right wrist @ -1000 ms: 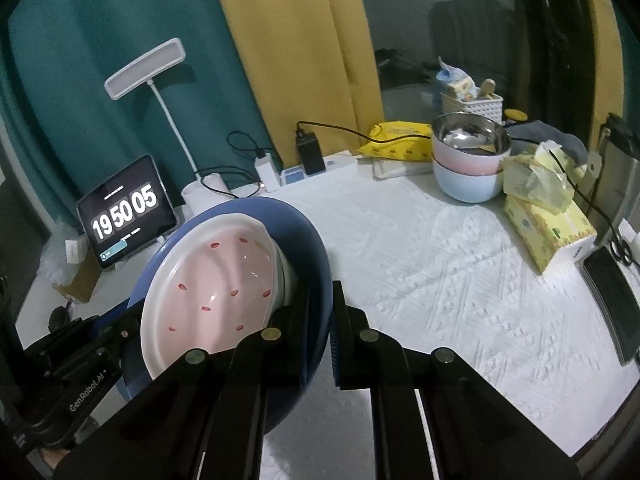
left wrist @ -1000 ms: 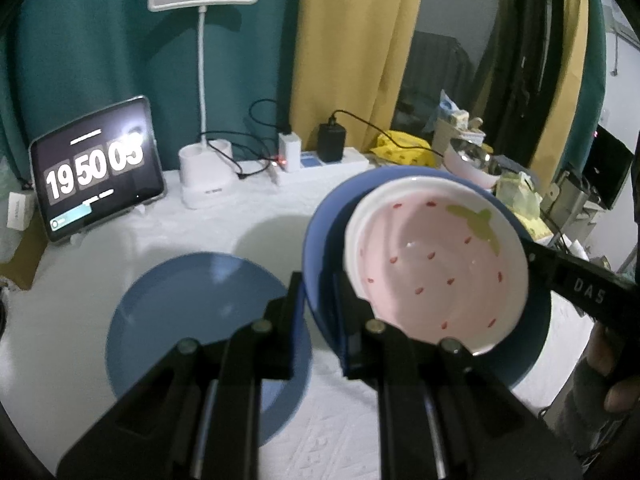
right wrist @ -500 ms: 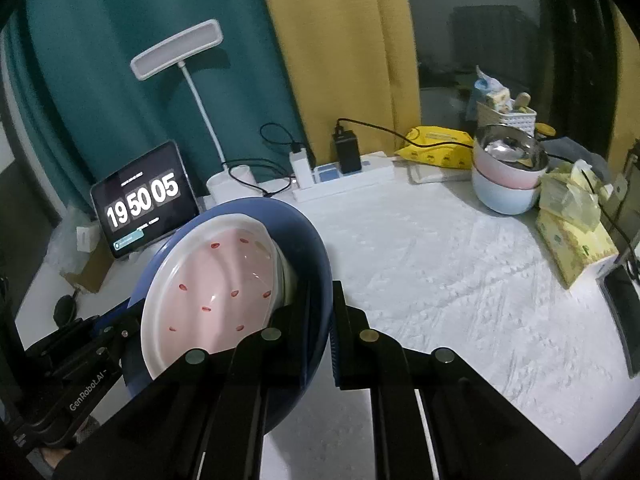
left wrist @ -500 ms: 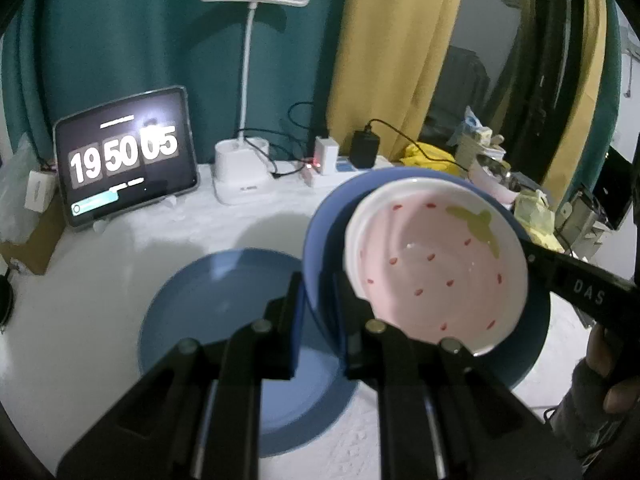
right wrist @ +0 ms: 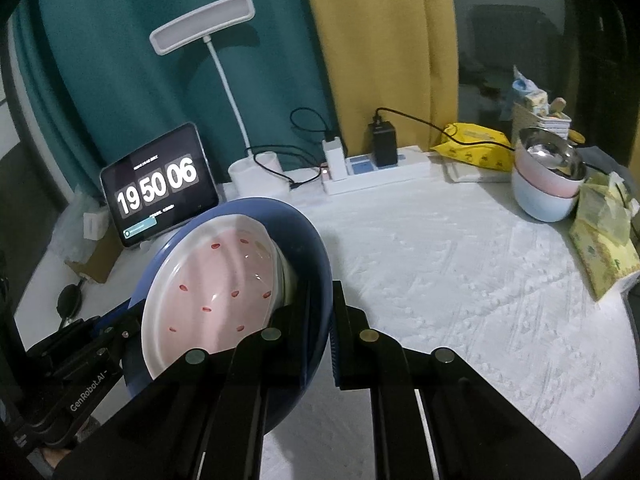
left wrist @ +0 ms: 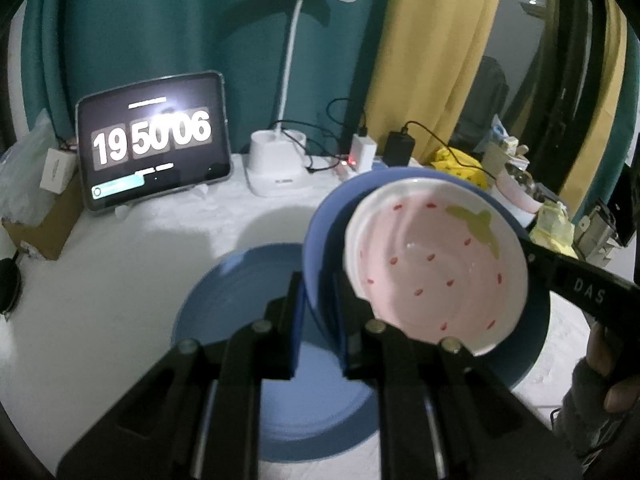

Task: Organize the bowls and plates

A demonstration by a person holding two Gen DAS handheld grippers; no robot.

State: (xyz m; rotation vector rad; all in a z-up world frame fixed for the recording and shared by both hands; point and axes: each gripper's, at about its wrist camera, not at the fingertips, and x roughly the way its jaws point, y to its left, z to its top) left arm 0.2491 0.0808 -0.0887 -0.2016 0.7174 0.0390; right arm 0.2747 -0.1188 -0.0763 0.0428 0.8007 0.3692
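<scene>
We hold the blue plate point(left wrist: 320, 248) by 2 pinching tools; tilted, its strawberry dish point(left wrist: 436, 264) could slide off.

The left tool point(left wrist: 316, 320) and the right tool point(right wrist: 320, 320) each clamp opposite rims.

- A lived-in home room: teal curtain point(right wrist: 120, 80) and yellow curtain point(right wrist: 380, 60) at twelve o'clock.
- White-clothed table point(right wrist: 460, 280) carries desk lamp point(right wrist: 202, 24), tablet clock point(right wrist: 158, 190), power strip point(right wrist: 376, 176).
- Stacked bowls point(right wrist: 546, 184) and tissue packs point(right wrist: 604, 248) at three o'clock.
</scene>
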